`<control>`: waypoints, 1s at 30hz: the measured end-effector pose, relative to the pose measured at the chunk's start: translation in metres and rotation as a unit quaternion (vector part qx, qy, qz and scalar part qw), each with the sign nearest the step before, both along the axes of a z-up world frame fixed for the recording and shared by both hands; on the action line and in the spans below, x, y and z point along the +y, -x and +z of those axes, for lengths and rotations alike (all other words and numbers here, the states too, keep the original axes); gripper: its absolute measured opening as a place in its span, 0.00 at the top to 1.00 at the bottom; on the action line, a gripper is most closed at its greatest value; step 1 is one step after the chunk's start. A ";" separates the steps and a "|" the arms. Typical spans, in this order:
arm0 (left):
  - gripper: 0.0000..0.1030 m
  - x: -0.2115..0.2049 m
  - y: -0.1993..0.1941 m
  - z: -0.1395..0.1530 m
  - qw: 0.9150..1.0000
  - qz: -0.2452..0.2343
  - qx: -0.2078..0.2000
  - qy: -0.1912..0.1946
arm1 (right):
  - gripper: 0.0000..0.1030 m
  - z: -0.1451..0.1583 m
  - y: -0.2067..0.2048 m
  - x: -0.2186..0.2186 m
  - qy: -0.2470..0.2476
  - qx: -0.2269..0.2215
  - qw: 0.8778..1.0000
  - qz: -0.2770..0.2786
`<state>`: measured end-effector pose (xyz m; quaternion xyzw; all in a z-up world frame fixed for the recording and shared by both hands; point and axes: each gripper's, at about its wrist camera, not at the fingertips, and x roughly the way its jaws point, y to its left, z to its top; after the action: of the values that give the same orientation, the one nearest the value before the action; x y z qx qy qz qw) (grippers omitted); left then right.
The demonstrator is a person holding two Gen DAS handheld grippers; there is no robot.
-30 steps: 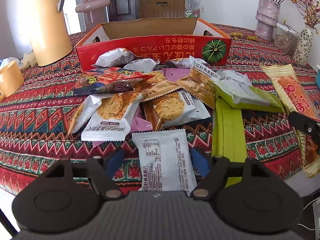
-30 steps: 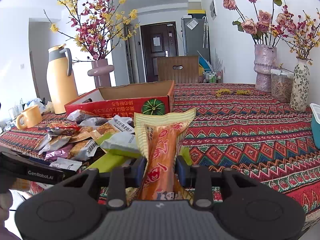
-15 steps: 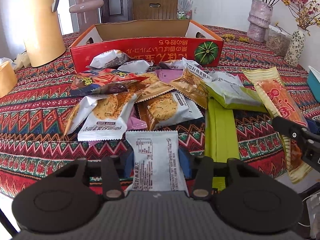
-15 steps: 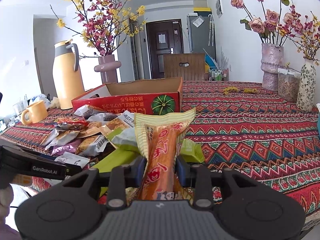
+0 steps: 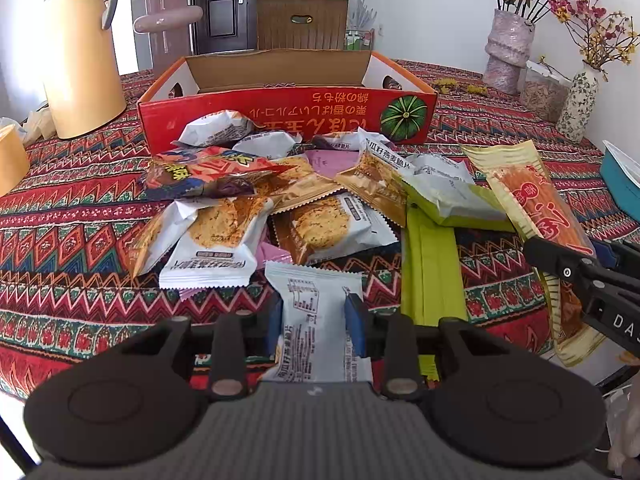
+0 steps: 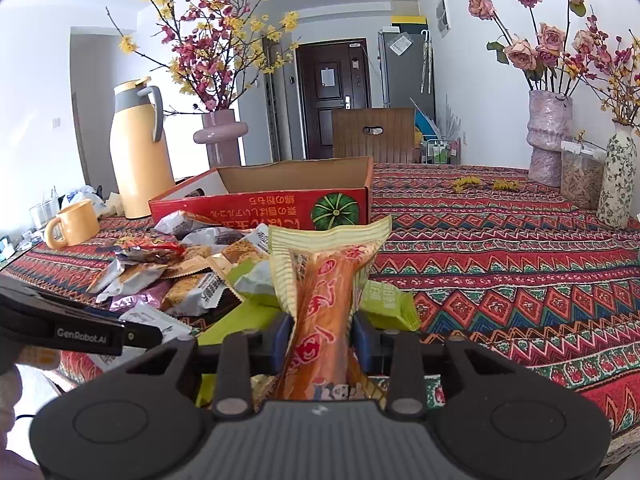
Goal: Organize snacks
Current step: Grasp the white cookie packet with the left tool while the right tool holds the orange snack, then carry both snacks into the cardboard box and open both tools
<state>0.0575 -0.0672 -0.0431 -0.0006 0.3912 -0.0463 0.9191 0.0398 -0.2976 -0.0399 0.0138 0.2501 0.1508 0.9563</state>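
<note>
A white snack packet (image 5: pixel 316 300) lies at the near edge of the table, between the blue pads of my left gripper (image 5: pixel 314 316). Its jaws are closing and pinch the packet's sides. My right gripper (image 6: pixel 320 340) is shut on a long orange-and-yellow snack packet (image 6: pixel 328 280), which tilts up off the table; the same packet (image 5: pixel 532 200) shows at the right of the left wrist view. A pile of mixed snack packets (image 5: pixel 240 220) lies in front of an open red cardboard box (image 5: pixel 288 108), whose inside looks bare.
Flat green packets (image 5: pixel 432 272) lie between the two grippers. A yellow thermos (image 5: pixel 76 52), a yellow mug (image 6: pixel 74 222) and a vase (image 6: pixel 220 140) stand at the left. More vases (image 6: pixel 548 136) and a jar stand far right. A teal container (image 5: pixel 624 184) sits at the right edge.
My left gripper's jaws have closed in from wide apart onto the sides of the white packet. The right gripper still holds the orange packet, hardly moved.
</note>
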 end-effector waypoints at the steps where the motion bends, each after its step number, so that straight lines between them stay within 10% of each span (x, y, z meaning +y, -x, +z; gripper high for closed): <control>1: 0.67 0.000 0.001 0.000 1.000 -0.001 -0.001 0.001 | 0.68 0.000 0.000 0.001 0.000 0.000 1.000 0.001; 30: 0.67 0.032 -0.035 0.080 0.990 -0.013 -0.140 0.019 | 0.68 0.052 -0.073 0.033 0.020 -0.043 0.999 0.002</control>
<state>0.0926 -0.0354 0.0371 -0.0061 0.2575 -0.0653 0.9640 0.1130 -0.2649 0.0121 -0.0121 0.2120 0.1478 0.9659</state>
